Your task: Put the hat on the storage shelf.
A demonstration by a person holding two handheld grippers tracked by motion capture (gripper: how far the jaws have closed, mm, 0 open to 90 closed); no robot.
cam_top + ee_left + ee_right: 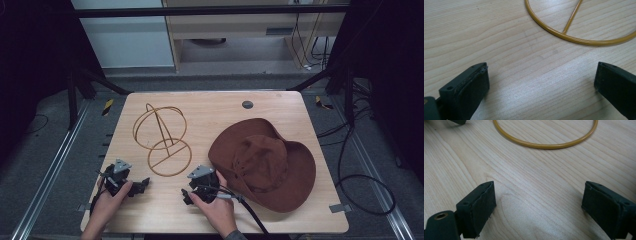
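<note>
A brown wide-brimmed hat (265, 162) lies on the right half of the wooden table (215, 110). A yellow wire hat stand (161, 136) stands left of the middle, its round base ring (170, 157) flat on the wood. My left gripper (141, 186) rests near the front left, just short of that ring, and its jaws stand open over bare wood (541, 72). The ring (574, 38) curves ahead of them. My right gripper (186, 196) sits beside the hat's brim, also open with nothing between the jaws (539, 192), and the ring (544, 145) lies beyond.
A grey round plug (247, 104) is set in the table's far side. Black cables (367, 185) loop on the floor at the right. A cable (252, 215) trails from the right gripper toward the front edge. Dark frame bars flank the table.
</note>
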